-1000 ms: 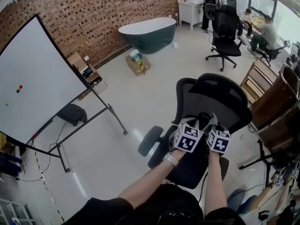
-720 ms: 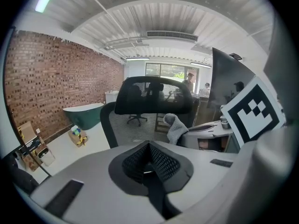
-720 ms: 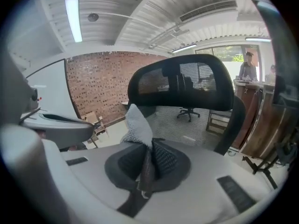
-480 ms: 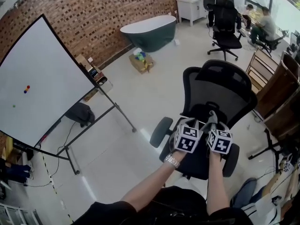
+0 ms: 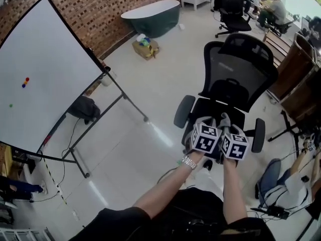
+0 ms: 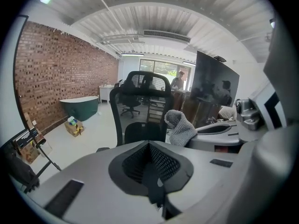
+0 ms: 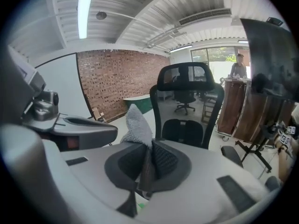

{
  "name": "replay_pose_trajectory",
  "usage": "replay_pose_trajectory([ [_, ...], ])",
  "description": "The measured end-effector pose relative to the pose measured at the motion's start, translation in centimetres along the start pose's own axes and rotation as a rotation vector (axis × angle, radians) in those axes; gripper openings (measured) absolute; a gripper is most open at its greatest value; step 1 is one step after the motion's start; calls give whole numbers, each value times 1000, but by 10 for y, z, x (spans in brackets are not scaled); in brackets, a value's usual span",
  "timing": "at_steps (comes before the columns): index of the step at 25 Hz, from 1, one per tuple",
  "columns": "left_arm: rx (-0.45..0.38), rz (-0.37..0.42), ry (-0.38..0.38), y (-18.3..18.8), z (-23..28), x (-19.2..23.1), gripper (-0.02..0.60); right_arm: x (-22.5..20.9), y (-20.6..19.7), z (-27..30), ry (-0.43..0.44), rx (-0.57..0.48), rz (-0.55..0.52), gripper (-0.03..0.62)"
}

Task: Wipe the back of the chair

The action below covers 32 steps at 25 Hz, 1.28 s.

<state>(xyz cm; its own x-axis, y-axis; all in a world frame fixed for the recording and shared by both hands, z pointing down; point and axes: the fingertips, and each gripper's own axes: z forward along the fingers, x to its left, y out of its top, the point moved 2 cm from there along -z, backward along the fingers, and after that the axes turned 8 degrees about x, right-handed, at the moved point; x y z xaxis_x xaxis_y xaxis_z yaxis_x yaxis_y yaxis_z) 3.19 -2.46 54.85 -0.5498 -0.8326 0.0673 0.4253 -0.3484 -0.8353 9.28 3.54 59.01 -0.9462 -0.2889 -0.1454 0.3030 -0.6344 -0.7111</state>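
Observation:
The black mesh office chair (image 5: 235, 77) stands ahead of me with its seat toward me and its backrest beyond. Both grippers are held side by side in front of the seat, apart from the chair. My left gripper (image 5: 204, 137) is shut with nothing between its pads. My right gripper (image 5: 233, 145) is shut on a grey cloth (image 5: 224, 120) that sticks up from its jaws. In the right gripper view the cloth (image 7: 137, 124) rises above the gripper (image 7: 147, 164), with the chair (image 7: 187, 101) behind. The left gripper view shows its gripper (image 6: 150, 169), the cloth (image 6: 180, 127) and the chair (image 6: 140, 99).
A whiteboard (image 5: 45, 69) on a wheeled stand fills the left, a black bag (image 5: 84, 107) under it. A green bathtub (image 5: 150, 15) and a box (image 5: 145, 47) sit by the brick wall. Another office chair (image 5: 229, 4), wooden furniture (image 5: 296, 67) and seated people stand at the right.
I have drawn back from the chair: it now sits farther off, its seat facing me. Both grippers stayed together, the cloth still held in the right one.

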Motion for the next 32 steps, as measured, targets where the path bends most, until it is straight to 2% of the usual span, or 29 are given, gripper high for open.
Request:
replay_pose_trajectory([
  [8,-27,28,9,11,-21,-16,3,12,9,-20,26,-6,-23,15],
  [14,-61,40,33,33,-18,-18,3,7,39,-32,39,-63,-45,15],
  [25,-69,12,43,43,-18,-23,3,-2,44,-39,37,-52,-60,15],
  [32,-61,36,29,40,-12,-32,3,-11,34,-38,42,-40,-40,15],
])
